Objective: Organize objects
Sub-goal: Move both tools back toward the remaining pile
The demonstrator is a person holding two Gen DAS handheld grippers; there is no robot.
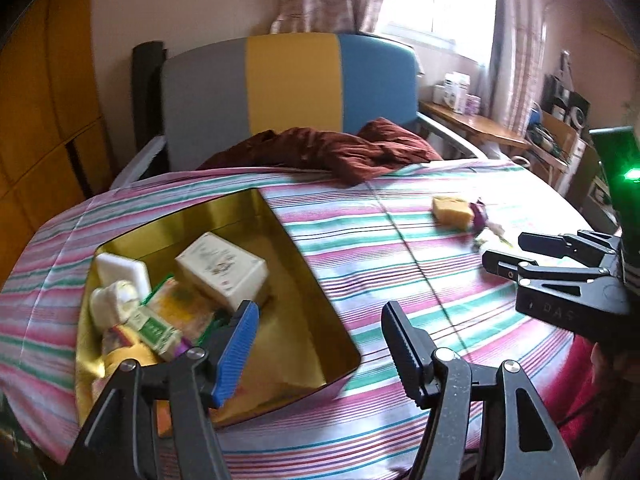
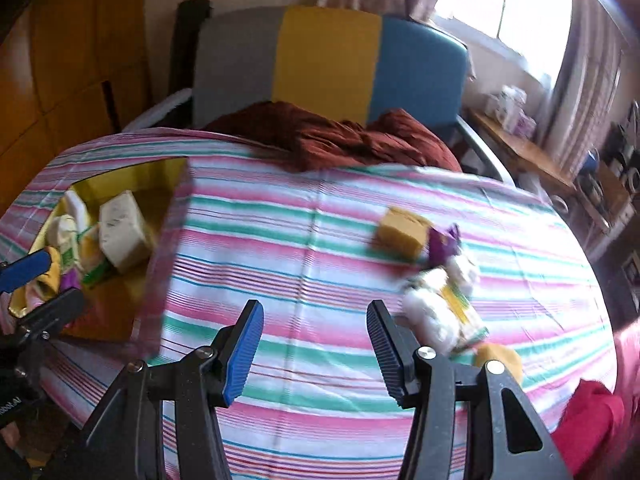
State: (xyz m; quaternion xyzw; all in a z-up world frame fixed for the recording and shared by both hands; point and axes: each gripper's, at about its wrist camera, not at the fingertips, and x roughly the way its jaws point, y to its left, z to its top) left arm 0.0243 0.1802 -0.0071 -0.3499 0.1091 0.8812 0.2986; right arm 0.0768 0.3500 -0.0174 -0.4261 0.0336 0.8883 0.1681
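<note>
An open gold tin (image 1: 208, 216) stands on the left of the striped tablecloth (image 1: 400, 264). It holds a cream box (image 1: 222, 268) and several small packets. My left gripper (image 1: 320, 332) hovers over the tin's right rim, open and empty. Further right lie a yellow block (image 2: 402, 232), a purple item (image 2: 442, 242), a white packet (image 2: 436, 312) and a yellow round piece (image 2: 500, 358). My right gripper (image 2: 314, 332) hangs open over bare cloth, just left of the white packet, holding nothing. The right gripper (image 1: 506, 250) also shows in the left wrist view, beside the yellow block (image 1: 450, 208).
A maroon cloth (image 1: 340, 152) is bunched at the table's far edge, before a chair with a grey, yellow and blue back (image 1: 292, 84). A wooden side table (image 1: 476, 124) with bottles stands at the right. Red fabric (image 2: 588, 420) lies at the near right edge.
</note>
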